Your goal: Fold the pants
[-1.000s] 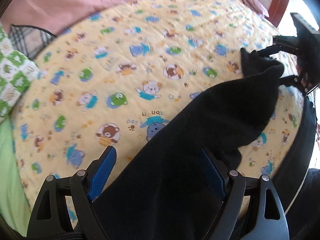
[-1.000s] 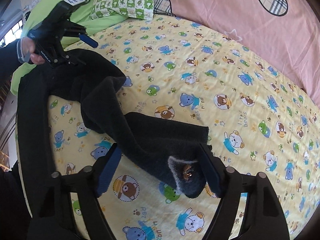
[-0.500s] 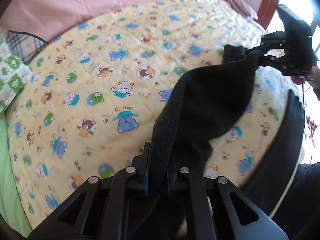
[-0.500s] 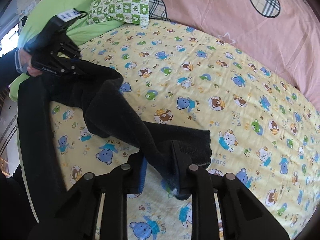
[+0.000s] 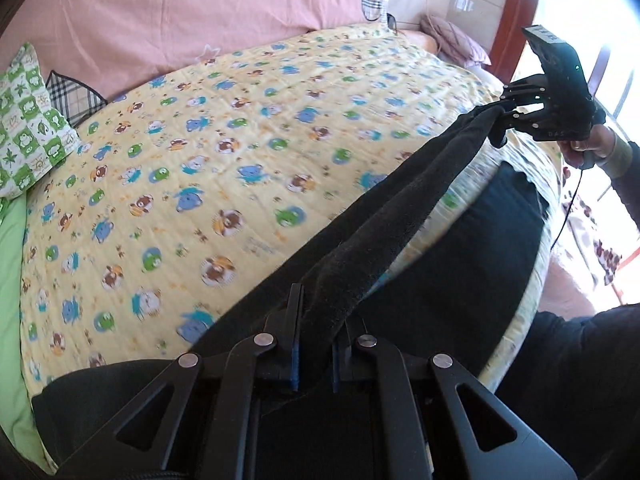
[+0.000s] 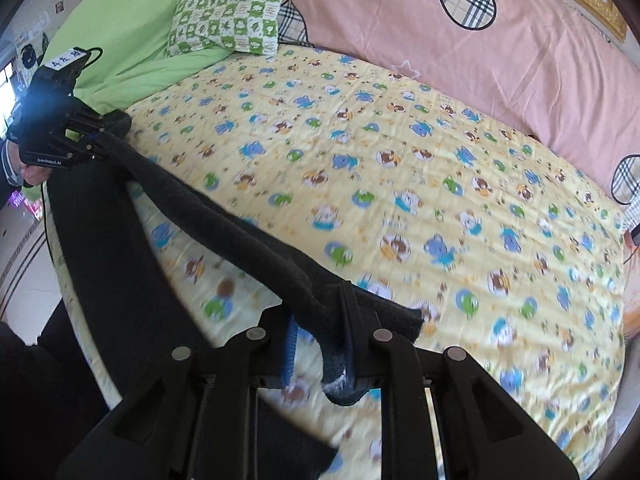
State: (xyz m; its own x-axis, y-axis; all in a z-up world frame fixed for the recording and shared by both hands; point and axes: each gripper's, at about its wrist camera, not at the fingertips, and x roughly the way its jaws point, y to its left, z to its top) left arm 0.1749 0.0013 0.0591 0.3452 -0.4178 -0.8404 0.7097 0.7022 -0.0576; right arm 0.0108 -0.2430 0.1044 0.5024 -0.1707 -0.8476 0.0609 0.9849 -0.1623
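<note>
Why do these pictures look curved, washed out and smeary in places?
Both views: fisheye lenses bend the bed's quilt and blacken the corners. Left wrist view: window glare bleaches the upper right. Both views: quilt print near the stretched black pants looks motion-smeared.

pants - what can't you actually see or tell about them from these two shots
- Left wrist view: the pants run beneath the left gripper; the bottom edge cuts them off.
- Right wrist view: the right gripper covers the pinched end.
- Waistband or hem: cannot tell.
- Bedspread prints near the cloth are blurred.

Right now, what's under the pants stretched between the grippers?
Under the pants, the yellow bear-print quilt shows, with a gap between. Nearer the edge, hanging black cloth covers the quilt.
</note>
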